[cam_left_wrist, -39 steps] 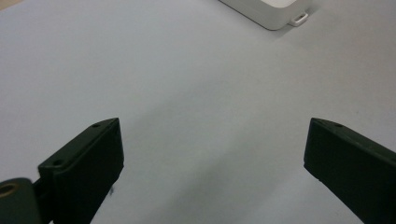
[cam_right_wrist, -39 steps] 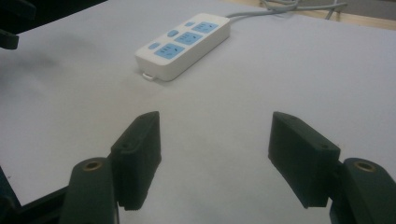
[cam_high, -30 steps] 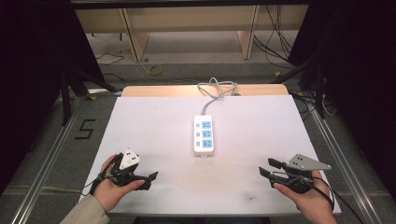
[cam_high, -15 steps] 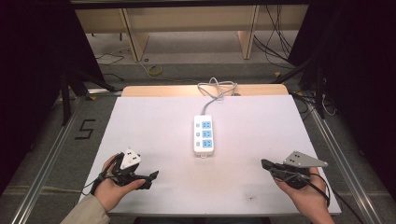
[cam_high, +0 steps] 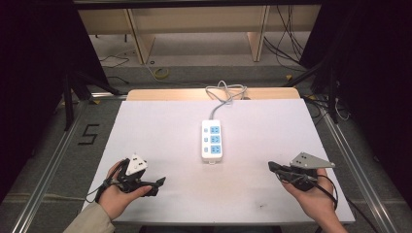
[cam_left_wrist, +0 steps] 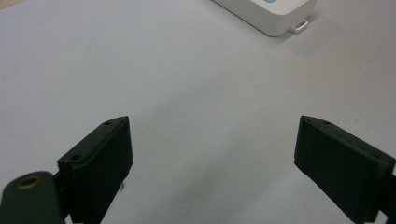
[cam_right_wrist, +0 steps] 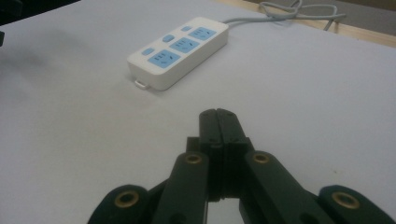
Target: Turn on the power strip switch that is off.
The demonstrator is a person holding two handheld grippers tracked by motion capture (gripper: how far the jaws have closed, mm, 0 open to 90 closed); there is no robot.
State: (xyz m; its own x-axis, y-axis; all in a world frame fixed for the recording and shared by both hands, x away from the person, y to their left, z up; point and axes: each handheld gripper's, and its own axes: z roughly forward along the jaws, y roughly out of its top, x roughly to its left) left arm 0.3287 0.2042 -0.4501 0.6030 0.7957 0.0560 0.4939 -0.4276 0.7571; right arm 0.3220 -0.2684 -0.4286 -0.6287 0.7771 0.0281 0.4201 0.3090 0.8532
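A white power strip (cam_high: pixel 212 140) with blue sockets lies at the middle of the white table (cam_high: pixel 160 126), its grey cable (cam_high: pixel 224 92) running to the far edge. My left gripper (cam_high: pixel 156 185) rests near the front left, held in a hand, jaws wide apart with nothing between them; its own view shows a corner of the power strip (cam_left_wrist: pixel 268 14) beyond its gripper (cam_left_wrist: pixel 212 158). My right gripper (cam_high: pixel 272 167) sits near the front right, jaws pressed together and empty; in its own view the gripper (cam_right_wrist: pixel 219 116) faces the power strip (cam_right_wrist: pixel 180 49).
A wooden strip (cam_high: pixel 170 93) borders the table's far edge, where the cable coils. Wooden shelf legs (cam_high: pixel 138 39) and loose cables (cam_high: pixel 286 34) stand on the floor behind. Metal rails (cam_high: pixel 48 160) run along both sides of the table.
My right gripper's jaws have closed together and it has shifted slightly toward the front. The left gripper has hardly moved.
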